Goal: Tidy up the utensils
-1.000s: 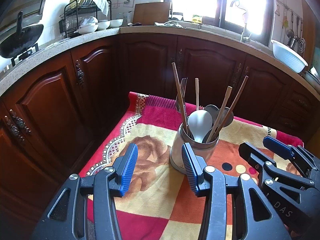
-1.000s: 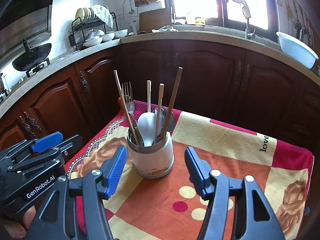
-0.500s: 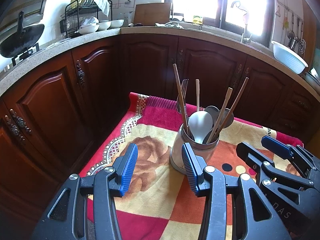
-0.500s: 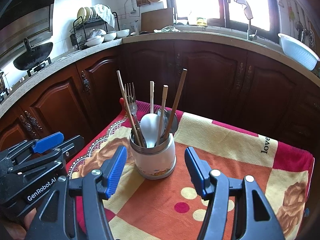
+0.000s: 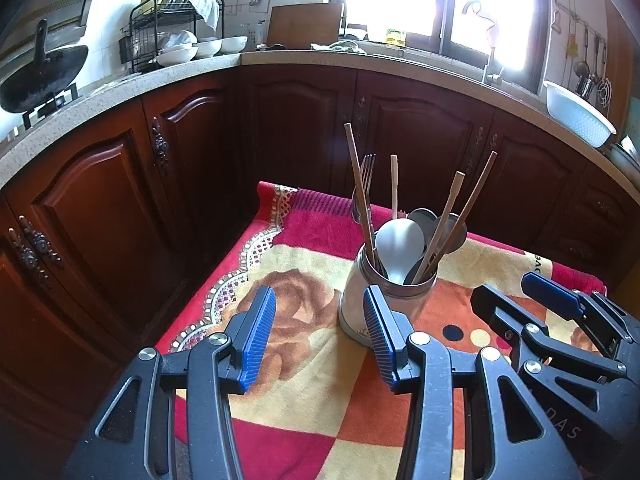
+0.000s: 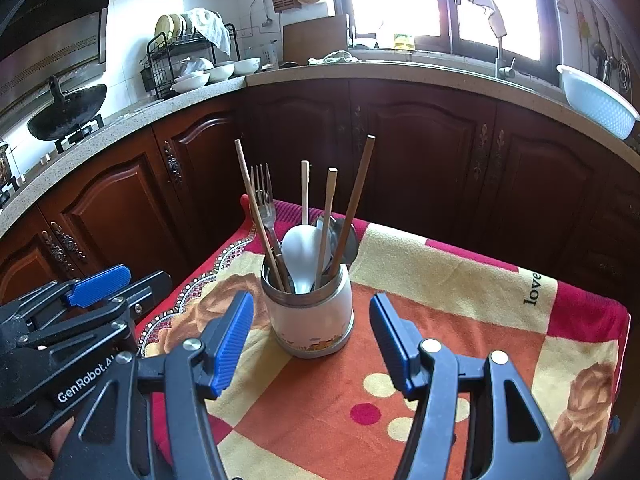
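- On the patterned cloth (image 6: 460,280), the utensil holder (image 6: 312,316) stands upright, holding chopsticks (image 6: 352,204), a fork (image 6: 264,196) and a white spoon (image 6: 300,248).
- My right gripper (image 6: 312,344) is spread wide and empty, just near of the holder.
- My left gripper (image 5: 316,332) is also spread and empty, with the holder at its right finger.
- Nothing has changed over the last second: both hands stay put.
- I judge everything already gathered, so the task looks done or paused.

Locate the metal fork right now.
The fork stands tines-up in the utensil holder mid-cloth, at its left side beside a long chopstick in the right wrist view.
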The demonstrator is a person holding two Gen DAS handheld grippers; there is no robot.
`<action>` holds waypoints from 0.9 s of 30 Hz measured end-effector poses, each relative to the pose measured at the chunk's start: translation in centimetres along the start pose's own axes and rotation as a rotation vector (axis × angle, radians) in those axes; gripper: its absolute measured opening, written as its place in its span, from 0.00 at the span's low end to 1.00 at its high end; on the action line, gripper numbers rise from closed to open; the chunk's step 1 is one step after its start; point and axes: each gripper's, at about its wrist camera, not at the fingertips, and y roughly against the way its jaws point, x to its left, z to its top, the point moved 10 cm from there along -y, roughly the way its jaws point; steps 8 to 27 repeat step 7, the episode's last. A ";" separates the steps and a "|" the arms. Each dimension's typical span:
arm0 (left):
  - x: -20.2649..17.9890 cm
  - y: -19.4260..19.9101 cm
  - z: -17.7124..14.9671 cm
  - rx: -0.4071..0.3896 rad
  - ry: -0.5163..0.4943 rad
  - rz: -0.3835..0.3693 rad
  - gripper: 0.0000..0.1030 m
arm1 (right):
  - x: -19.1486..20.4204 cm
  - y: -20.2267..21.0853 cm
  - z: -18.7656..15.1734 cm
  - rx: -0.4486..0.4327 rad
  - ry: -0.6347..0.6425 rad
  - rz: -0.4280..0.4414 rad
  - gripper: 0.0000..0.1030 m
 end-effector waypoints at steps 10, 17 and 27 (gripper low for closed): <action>-0.8 -0.3 -0.4 -0.005 -0.018 -0.018 0.79 | -0.6 -0.4 -0.7 0.015 -0.014 -0.002 0.62; -0.8 -0.3 -0.4 -0.005 -0.018 -0.018 0.79 | -0.6 -0.4 -0.7 0.015 -0.014 -0.002 0.62; -0.8 -0.3 -0.4 -0.005 -0.018 -0.018 0.79 | -0.6 -0.4 -0.7 0.015 -0.014 -0.002 0.62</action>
